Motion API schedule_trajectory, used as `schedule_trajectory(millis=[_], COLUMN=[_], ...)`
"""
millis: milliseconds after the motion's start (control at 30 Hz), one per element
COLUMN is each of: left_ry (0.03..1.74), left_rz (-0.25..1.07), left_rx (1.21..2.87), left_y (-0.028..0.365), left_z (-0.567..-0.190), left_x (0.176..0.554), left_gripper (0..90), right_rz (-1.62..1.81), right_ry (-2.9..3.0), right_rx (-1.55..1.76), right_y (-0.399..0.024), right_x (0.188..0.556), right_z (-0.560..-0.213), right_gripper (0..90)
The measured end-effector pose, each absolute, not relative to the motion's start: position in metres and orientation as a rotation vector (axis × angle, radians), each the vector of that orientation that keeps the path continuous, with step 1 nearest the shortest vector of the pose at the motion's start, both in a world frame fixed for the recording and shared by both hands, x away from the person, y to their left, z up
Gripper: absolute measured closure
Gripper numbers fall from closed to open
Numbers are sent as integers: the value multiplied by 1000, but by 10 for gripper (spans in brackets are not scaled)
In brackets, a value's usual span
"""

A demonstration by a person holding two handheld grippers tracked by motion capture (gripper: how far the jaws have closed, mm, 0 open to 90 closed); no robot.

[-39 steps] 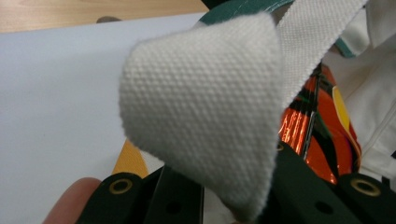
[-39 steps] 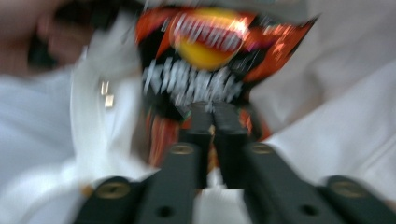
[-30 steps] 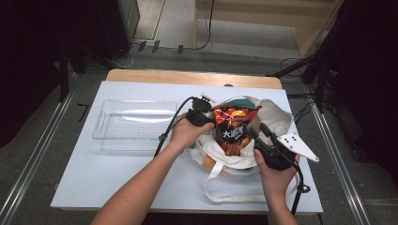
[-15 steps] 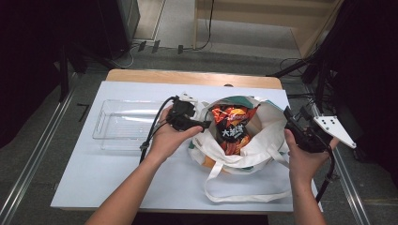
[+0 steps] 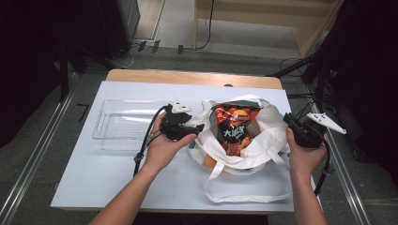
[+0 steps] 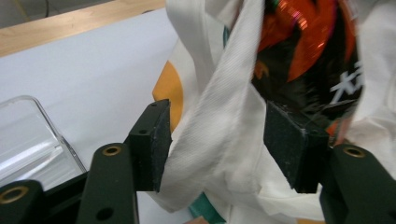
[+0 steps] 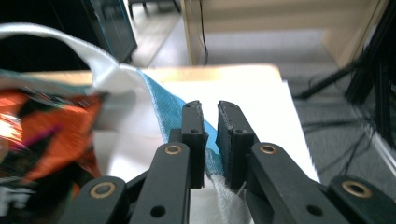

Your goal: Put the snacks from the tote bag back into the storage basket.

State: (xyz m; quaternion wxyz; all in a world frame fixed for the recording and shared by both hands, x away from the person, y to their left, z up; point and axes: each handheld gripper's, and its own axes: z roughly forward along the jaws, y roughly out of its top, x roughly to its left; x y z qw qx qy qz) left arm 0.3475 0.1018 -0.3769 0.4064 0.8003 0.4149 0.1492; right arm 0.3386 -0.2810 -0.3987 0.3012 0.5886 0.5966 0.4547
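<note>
the white cloth tote bag (image 5: 256, 140) lies open on the white table (image 5: 94, 178), a red-orange foil snack packet (image 5: 233, 126) in its mouth. the right gripper (image 7: 210, 108) is pinched almost closed on the bag's right rim (teal lining caught between the pads). the left gripper (image 6: 217, 135) stands half wide around the left rim, its jaws just closing, cloth brushing its left pad without being clamped. a clear plastic tray (image 5: 123, 123) sits to the bag's left.

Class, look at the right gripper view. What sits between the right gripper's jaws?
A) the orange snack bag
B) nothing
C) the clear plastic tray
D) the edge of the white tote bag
D: the right gripper has its jaws pinched on the blue-lined cloth rim of the white tote bag.
</note>
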Motion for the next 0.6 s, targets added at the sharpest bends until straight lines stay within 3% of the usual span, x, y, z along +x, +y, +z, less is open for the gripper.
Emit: schedule_trajectory(millis=[100,333,400,467,533,600], left_ry=[1080,1166,1156,1200,1191,1141], left_rz=[439,446,414,436,419,424], left_rx=[1993,1764,1738,1731,1715,1714], left_y=[102,128,134,136,141,143], left_z=[-380,-361,-359,-359,-360,-359], left_x=[347,365,373,377,372,361], left_gripper=[500,622,526,252,134,105], right_rz=[1142,1044,1077,1116,1135,1169], right_ry=[1636,1729,1717,1695,1665,1599], right_rx=[1614,1725,1736,1718,1706,1688], right_y=[-282,-286,-289,-290,-290,-292], right_x=[347,360,359,356,352,347], right_z=[-417,-455,-457,-454,-450,-445], right_gripper=[830,831,822,792,727,633])
